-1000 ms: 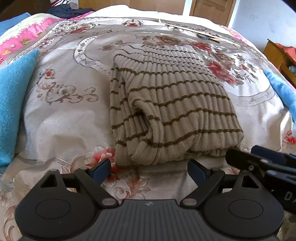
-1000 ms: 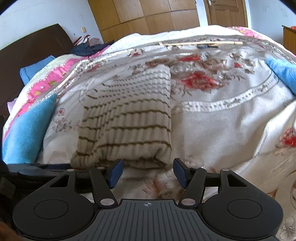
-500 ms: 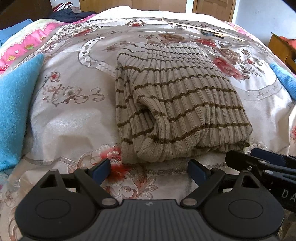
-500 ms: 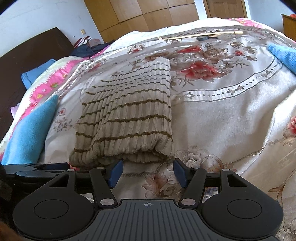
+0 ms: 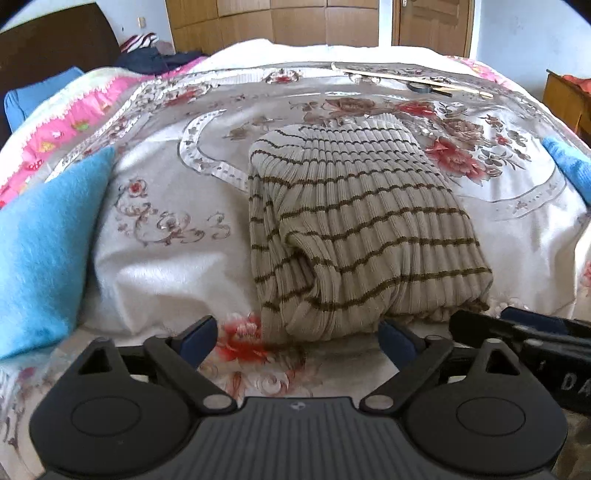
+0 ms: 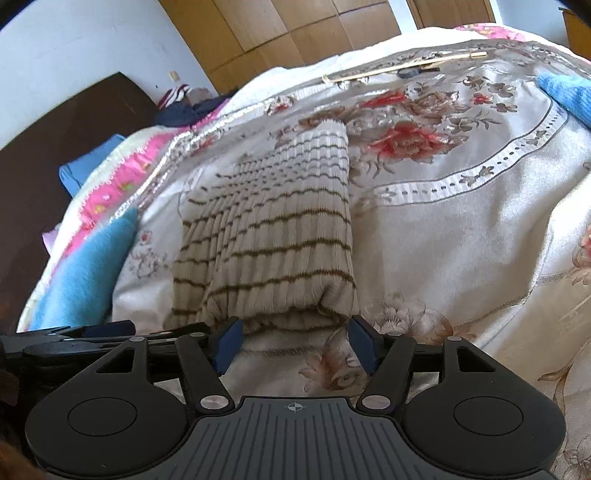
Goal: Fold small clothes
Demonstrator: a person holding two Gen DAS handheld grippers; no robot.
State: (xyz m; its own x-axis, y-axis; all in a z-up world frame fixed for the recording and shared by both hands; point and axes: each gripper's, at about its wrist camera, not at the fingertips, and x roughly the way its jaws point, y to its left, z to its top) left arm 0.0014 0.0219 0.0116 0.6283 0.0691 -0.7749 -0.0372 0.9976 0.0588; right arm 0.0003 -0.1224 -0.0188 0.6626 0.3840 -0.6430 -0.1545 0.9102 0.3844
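A: Your bed (image 5: pixel 155 280) is lying under a white floral bedspread, with wooden wardrobe doors (image 5: pixel 273 22) and a dark headboard (image 5: pixel 55 48) standing behind its far edge.

B: And the folded striped sweater (image 5: pixel 354 229)?

A: It is sitting in the middle of the bedspread, reaching toward the near edge. Blue cloths are resting near the left edge (image 5: pixel 40 251) and the right edge (image 5: pixel 569 166). A thin stick (image 5: pixel 406 79) is lying across the far end.

B: What are my grippers doing?

A: Your left gripper (image 5: pixel 295 336) is hanging open and gripping nothing, just short of the sweater's near fold. Your right gripper (image 6: pixel 295 343) has just been opening a little wider; its jaws are flanking the fold without pressing on it.
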